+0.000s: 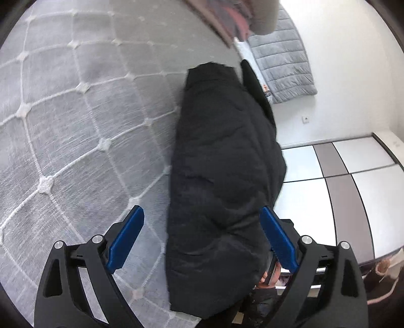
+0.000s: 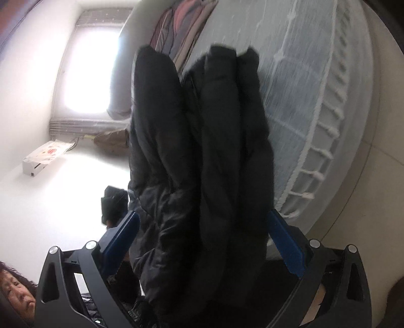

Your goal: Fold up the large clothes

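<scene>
A black puffy jacket [image 1: 222, 164] is bunched into a thick folded bundle over a grey quilted mattress [image 1: 75, 113]. In the left wrist view it fills the gap between the wide-spread blue pads of my left gripper [image 1: 202, 237]; the right pad touches it, the left pad stands apart. In the right wrist view the jacket [image 2: 202, 164] hangs in several thick folds between the spread blue pads of my right gripper [image 2: 203, 239]. Both grippers' jaws stand wide around the bulky cloth. Whether they clamp it is not clear.
Folded pink and grey clothes [image 1: 227, 20] lie at the far end of the mattress. A grey quilted pad [image 1: 282, 63] leans on the white wall. A wardrobe with white and grey panels [image 1: 348, 176] stands to the right. A bright window [image 2: 85, 70] and a white box [image 2: 43, 161] show beyond the bed.
</scene>
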